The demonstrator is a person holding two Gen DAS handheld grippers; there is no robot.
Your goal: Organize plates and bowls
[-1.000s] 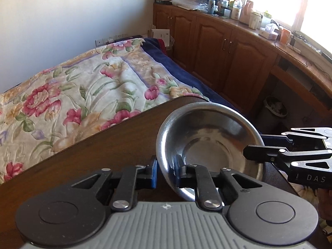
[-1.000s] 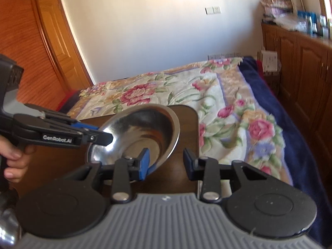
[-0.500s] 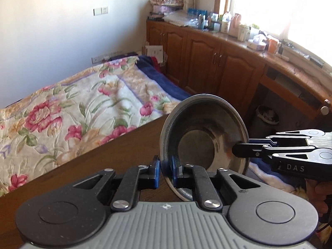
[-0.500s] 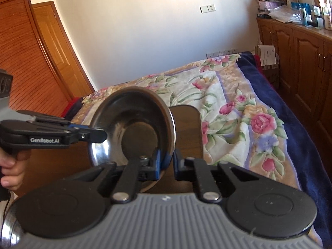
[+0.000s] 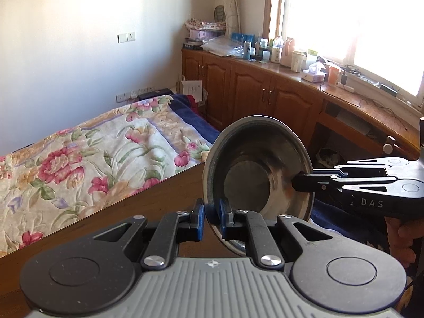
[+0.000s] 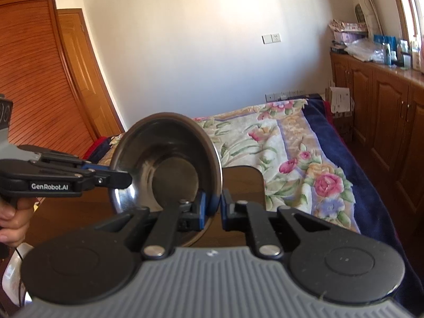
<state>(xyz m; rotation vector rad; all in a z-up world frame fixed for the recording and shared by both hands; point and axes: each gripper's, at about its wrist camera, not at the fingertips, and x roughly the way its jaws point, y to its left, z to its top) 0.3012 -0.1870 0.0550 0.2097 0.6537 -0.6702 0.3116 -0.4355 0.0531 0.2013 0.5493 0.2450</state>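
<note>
Brown wooden table (image 5: 148, 206), rounded far corner.

A bowl (image 5: 258, 169) stands tipped on edge above the worktop (image 5: 148, 206), between the left gripper (image 5: 212, 218) and right gripper (image 6: 212, 208), with a bed (image 5: 87, 159) behind and cabinets (image 5: 262, 100) to the right.

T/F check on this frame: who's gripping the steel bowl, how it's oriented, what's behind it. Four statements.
1. Both tongs clamp the steel bowl rim: left tongs and right tongs. True.
2. The bowl lies flat on the wooden table. False: it is lifted and tipped on edge, its opening sideways.
3. A floral bedspread lies beyond the table. True.
4. The bowl holds food. False: its inside looks empty.
</note>
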